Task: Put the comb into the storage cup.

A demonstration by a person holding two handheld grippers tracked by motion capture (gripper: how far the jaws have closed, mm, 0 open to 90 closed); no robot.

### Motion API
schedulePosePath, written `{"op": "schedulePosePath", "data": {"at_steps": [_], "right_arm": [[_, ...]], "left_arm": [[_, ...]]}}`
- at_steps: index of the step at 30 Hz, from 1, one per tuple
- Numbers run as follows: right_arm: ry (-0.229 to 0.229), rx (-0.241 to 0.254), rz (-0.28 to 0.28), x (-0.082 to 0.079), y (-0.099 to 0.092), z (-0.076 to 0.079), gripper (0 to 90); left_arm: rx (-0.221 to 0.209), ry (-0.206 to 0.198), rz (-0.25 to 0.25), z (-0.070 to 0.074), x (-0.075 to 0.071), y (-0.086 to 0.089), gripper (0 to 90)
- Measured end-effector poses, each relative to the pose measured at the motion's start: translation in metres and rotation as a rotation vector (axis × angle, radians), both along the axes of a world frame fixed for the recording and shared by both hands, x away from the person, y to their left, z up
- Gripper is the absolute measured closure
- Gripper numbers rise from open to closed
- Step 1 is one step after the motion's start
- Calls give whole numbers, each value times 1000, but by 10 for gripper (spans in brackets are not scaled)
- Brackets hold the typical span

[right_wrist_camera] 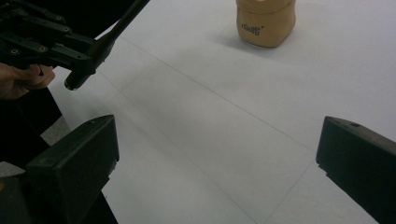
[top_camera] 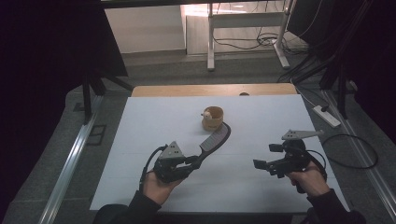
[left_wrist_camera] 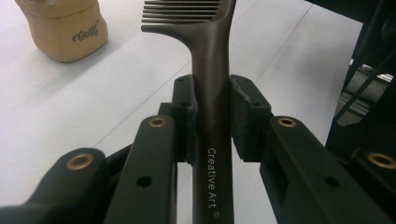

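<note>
The left tool point(left_wrist_camera: 212, 121) is clamped on the handle of a dark comb point(left_wrist_camera: 211, 70), its two padded jaws pressing the narrow handle from either side, with the toothed head sticking out well beyond them. In the high view the left tool point(top_camera: 192, 162) sits near the middle of the desk's near edge, held from below by the left hand point(top_camera: 156, 185), palm up, and the comb point(top_camera: 215, 139) slants away toward the small tan cup point(top_camera: 212, 117), its tip just beside the cup's base. Because the grip is so far from the teeth, the long free end may well pivot between the pads if it meets any resistance, and a forward push or a swing could knock the light cup over or shove it toward the far edge of the desk point(top_camera: 140, 140). The right tool point(top_camera: 261, 164) hangs wide open and empty near the near right corner, jaws pointing left toward the middle of the desk, held in the right hand point(top_camera: 308, 179); it is too far off to steady the cup.
</note>
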State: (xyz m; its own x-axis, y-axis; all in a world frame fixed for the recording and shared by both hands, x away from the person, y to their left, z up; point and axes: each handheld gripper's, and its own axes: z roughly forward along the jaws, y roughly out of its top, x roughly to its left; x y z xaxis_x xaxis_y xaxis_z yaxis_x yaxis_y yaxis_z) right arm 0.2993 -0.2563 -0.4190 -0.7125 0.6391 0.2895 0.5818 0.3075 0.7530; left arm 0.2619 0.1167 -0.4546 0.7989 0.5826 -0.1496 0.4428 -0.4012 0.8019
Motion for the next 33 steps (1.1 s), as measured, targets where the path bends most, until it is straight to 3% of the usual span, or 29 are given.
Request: {"op": "schedulePosePath", "data": {"at_steps": [22, 33], "right_arm": [[80, 68, 43, 17, 27, -3, 0], [114, 50, 77, 24, 44, -1, 0]], "left_arm": [[-11, -9, -15, -4, 5, -10, 720], [-17, -16, -21, -5, 6, -15, 719]]}}
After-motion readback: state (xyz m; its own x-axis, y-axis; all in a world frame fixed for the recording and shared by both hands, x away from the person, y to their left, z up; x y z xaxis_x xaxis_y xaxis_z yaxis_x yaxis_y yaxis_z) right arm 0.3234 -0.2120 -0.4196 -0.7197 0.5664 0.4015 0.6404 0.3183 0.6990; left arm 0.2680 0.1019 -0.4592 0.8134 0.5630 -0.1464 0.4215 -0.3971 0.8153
